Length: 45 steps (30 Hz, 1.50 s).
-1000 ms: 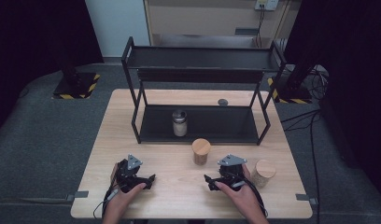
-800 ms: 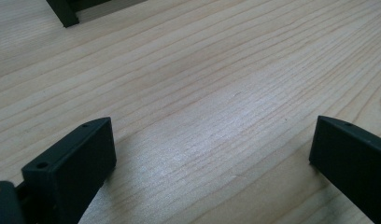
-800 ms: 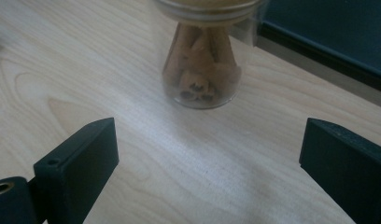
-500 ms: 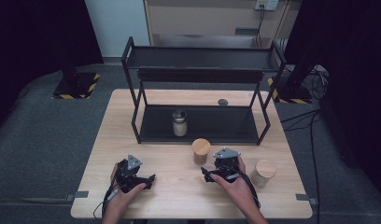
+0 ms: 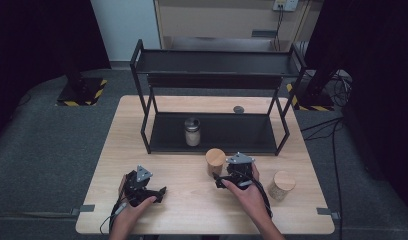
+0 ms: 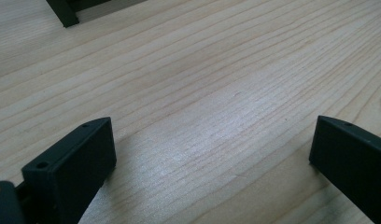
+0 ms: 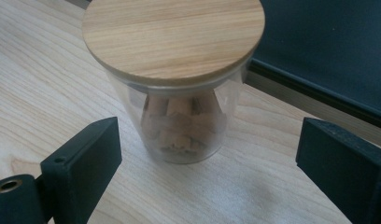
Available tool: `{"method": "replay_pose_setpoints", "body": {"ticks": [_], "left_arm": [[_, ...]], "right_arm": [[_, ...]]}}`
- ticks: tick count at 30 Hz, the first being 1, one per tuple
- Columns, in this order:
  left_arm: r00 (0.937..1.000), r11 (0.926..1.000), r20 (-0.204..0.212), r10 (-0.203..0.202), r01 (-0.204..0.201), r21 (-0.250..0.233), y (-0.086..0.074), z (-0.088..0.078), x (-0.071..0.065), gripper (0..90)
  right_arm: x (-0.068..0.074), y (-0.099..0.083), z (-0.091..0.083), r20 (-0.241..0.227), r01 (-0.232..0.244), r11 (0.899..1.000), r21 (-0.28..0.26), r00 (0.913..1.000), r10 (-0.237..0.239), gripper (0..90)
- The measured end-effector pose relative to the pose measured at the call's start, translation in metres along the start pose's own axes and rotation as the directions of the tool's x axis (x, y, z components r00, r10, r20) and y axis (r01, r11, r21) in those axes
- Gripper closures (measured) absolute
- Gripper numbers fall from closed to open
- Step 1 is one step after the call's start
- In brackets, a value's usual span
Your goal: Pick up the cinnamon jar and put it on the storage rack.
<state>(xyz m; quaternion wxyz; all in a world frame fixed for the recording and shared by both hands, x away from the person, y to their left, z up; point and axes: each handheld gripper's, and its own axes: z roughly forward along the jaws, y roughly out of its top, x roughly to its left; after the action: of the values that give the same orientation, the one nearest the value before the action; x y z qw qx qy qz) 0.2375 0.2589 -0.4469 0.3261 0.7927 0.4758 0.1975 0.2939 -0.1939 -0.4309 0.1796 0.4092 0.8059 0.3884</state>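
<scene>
One upright jar [image 7: 174, 88] (wooden lid up)

1. We see the left gripper [image 6: 212, 154] held low over the pale wooden table [image 6: 216, 70], its two black jaws spread wide with bare wood between them.
2. A black rack leg [image 6: 62, 11] stands at the top left.

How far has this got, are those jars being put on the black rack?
One metal-lidded glass jar already stands on the black metal rack's lower shelf. The right gripper has its jaws open, just closing either side of a wooden-lidded glass jar, not yet gripping. A second wooden-lidded jar waits on the wooden table. The left gripper rests open.
</scene>
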Motion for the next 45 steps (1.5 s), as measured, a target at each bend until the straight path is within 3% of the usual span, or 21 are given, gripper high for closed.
{"method": "replay_pose_setpoints", "body": {"ticks": [16, 32, 45], "left_arm": [[1.0000, 1.0000, 0.000, 0.000, 0.000, 0.000, 0.000, 0.000, 0.000, 0.0], [1.0000, 1.0000, 0.000, 0.000, 0.000, 0.000, 0.000, 0.000, 0.000, 0.0], [1.0000, 1.0000, 0.000, 0.000, 0.000, 0.000, 0.000, 0.000, 0.000, 0.0]], "right_arm": [[0.002, -0.001, 0.017, -0.027, -0.023, 0.999, -0.036, 0.9994, 0.022, 12.0], [0.004, -0.002, 0.026, -0.030, -0.030, 0.993, -0.112, 0.9992, 0.027, 19.7], [0.010, -0.001, 0.017, -0.002, -0.024, 0.988, -0.152, 0.9997, 0.024, 25.3]]}}
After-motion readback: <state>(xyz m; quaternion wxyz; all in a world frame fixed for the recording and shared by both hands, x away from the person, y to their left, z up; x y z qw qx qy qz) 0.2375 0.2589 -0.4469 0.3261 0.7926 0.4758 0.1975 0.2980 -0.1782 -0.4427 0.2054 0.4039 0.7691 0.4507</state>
